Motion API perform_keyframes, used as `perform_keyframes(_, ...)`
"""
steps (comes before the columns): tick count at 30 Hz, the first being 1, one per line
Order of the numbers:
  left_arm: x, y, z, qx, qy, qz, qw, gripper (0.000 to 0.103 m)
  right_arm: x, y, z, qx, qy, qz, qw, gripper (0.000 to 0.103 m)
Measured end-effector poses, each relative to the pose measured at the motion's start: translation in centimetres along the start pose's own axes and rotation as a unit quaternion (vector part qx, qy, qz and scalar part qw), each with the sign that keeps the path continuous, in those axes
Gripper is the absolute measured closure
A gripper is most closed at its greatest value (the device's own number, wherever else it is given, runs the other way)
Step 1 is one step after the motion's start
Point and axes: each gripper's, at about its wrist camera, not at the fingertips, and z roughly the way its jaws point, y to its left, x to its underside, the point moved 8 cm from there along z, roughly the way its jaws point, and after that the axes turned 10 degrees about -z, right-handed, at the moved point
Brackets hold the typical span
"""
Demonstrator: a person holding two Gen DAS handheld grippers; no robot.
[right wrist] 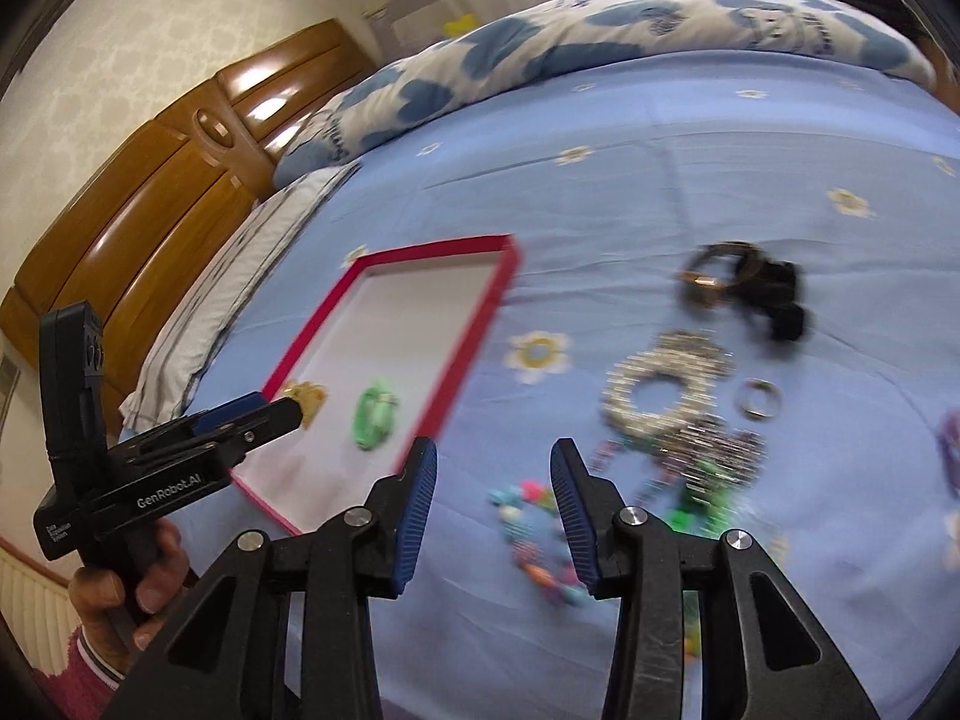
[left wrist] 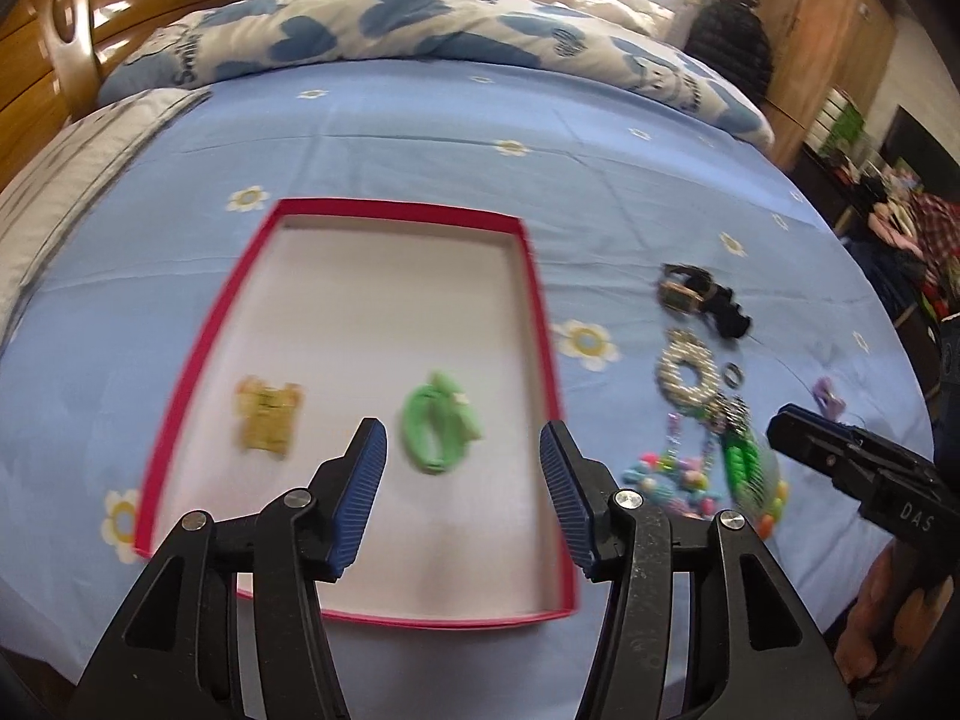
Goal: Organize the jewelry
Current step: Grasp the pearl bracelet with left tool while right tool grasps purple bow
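- Jewelry lies in two places on the bed [left wrist: 420,138], which has a blue sheet with small flowers: some pieces are inside a red-rimmed tray [left wrist: 543,324] and the others are on the sheet to the right of it.
- Inside the tray the left wrist view shows a gold piece [left wrist: 268,420] near the left wall and a green bracelet [left wrist: 438,429] to its right; the two are apart.
- The left hand-held gripper [left wrist: 463,450] hangs over the near part of the tray with its jaws wide apart and nothing between them.
- The right wrist view shows this gripper from the side [right wrist: 282,414], and the person's hand [right wrist: 129,591] around its handle, which the left view cannot show; from there its tip overlaps the gold piece [right wrist: 307,399], but I cannot tell if they touch.
- The right hand-held gripper [right wrist: 493,468] is also open and empty, above a colourful bead string [right wrist: 528,516] on the sheet.
- The left view shows only its black body [left wrist: 864,468] at the right edge.
- On the sheet, the right view gives more detail: a silver bracelet [right wrist: 666,387], a small ring [right wrist: 759,399] just beside it, and a black watch [right wrist: 744,288] further away.
- Motion blur hides the fine details in both views.
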Motion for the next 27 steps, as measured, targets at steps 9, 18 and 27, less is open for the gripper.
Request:
perform_keyframes(9, 1.5, -5.4, 0.9, 0.023, 0.018, 0.043, 0.9986, 0.051, 3.8, -7.5, -5.0, 0.055, -0.019, 0.069, 0.996, 0.060)
perform_keyframes(18, 2.0, -9.2, 2.6, 0.036, 0.037, 0.069, 0.9963, 0.051, 5.6, -13.0, -8.5, 0.102, -0.037, 0.110, 0.988, 0.060)
perform_keyframes(27, 1.5, -12.5, 5.4, 0.038, 0.055, 0.101, 0.9926, 0.051, 6.2, -17.6, -9.6, 0.153, -0.035, 0.119, 0.980, 0.060)
